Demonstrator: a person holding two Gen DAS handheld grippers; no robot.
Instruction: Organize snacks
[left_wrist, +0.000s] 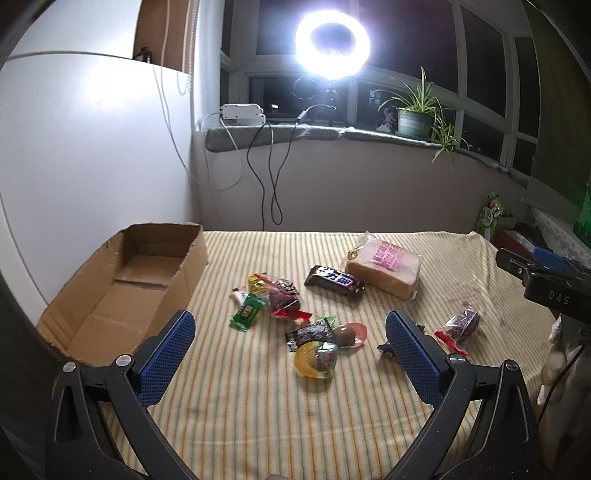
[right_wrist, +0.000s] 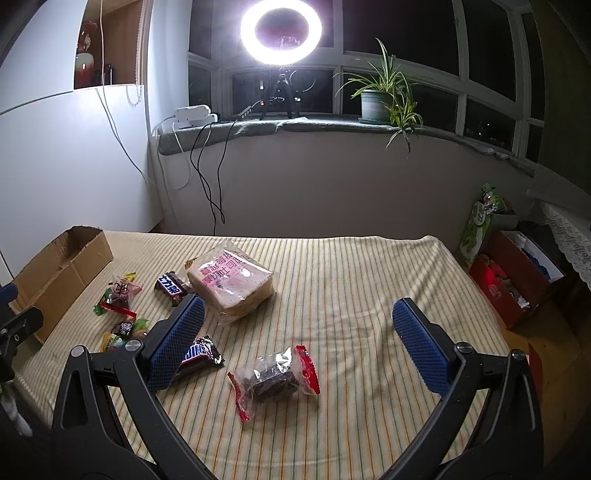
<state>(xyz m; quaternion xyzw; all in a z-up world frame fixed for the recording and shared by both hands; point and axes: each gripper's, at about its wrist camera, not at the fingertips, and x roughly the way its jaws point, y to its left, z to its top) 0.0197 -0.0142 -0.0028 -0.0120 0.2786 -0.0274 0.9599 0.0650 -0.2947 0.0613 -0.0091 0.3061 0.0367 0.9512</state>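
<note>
Brown cardboard box (left_wrist: 125, 288) at left sits empty; wrapped snacks (left_wrist: 317, 332) lie scattered between both wide-open hand-held grippers (left_wrist: 290, 334) (right_wrist: 297, 338).

Right hand-held gripper (right_wrist: 297, 334): jaws wide apart, empty, above striped cloth on tabletop (right_wrist: 351, 280). Red-edged brownie packet (right_wrist: 275, 376): between the jaws, near front edge. Small Snickers bar (right_wrist: 199, 354): beside left finger. Bagged sliced bread (right_wrist: 231, 286): centre-left. Cardboard box (right_wrist: 59, 273): left edge. Mixed candies (right_wrist: 120, 314): near the box.
</note>
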